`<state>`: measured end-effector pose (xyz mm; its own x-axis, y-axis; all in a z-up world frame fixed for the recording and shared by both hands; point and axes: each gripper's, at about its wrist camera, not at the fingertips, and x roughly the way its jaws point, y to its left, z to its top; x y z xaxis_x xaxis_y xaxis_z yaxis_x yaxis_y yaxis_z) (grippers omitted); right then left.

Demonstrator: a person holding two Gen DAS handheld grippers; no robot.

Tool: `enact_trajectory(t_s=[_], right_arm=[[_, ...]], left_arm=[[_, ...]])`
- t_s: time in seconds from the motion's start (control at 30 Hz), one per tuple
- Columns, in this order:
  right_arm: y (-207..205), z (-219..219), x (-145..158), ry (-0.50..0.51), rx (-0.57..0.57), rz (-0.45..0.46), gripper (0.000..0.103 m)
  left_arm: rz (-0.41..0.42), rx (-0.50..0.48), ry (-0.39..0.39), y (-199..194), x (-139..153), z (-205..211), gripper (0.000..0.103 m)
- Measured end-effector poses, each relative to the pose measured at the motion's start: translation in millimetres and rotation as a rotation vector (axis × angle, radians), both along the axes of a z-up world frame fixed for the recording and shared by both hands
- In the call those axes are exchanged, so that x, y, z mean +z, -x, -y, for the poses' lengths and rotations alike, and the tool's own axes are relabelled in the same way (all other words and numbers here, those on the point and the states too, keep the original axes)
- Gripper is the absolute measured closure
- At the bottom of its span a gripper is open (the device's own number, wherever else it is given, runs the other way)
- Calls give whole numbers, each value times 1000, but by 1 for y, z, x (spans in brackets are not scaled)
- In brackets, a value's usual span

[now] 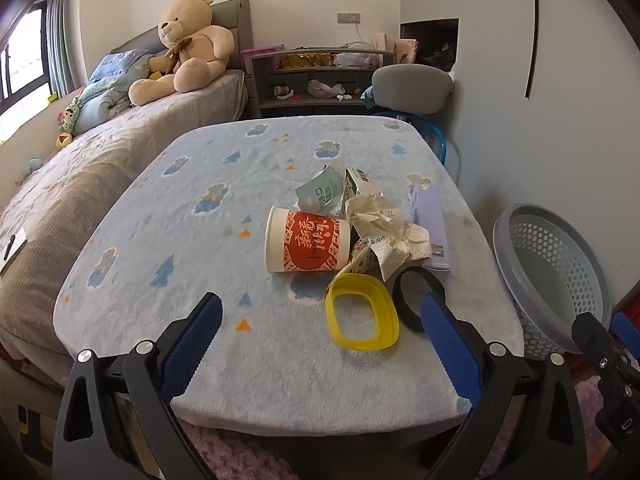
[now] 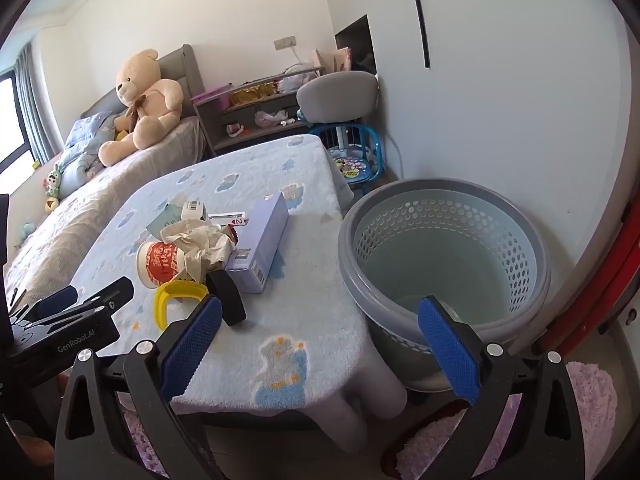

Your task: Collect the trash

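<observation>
A pile of trash lies on the blue-covered table (image 1: 200,280): a red-and-white paper cup (image 1: 306,240) on its side, crumpled paper (image 1: 384,228), a green torn wrapper (image 1: 320,194), a yellow plastic ring (image 1: 362,312), a black ring (image 1: 416,296) and a lilac box (image 1: 430,224). A grey perforated basket (image 2: 444,256) stands on the floor right of the table. My left gripper (image 1: 322,320) is open and empty over the table's near edge, in front of the pile. My right gripper (image 2: 320,320) is open and empty, above the gap between table and basket.
A bed (image 1: 80,168) with a large teddy bear (image 1: 188,44) lies to the left. A grey chair (image 1: 412,88) and a shelf unit (image 1: 316,80) stand behind the table. A blue stool (image 2: 352,156) sits behind the basket. Pink rug (image 2: 588,400) covers the floor.
</observation>
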<state>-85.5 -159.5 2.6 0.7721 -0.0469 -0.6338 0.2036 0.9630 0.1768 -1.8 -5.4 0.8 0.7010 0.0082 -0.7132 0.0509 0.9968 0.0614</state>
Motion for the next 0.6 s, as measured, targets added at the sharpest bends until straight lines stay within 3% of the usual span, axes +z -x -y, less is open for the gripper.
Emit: enact_trajectory(t_s=[0.6], right_arm=[[9, -9, 7, 8, 6, 12, 6]], left_arm=[[25, 3, 26, 20, 7, -16, 8]])
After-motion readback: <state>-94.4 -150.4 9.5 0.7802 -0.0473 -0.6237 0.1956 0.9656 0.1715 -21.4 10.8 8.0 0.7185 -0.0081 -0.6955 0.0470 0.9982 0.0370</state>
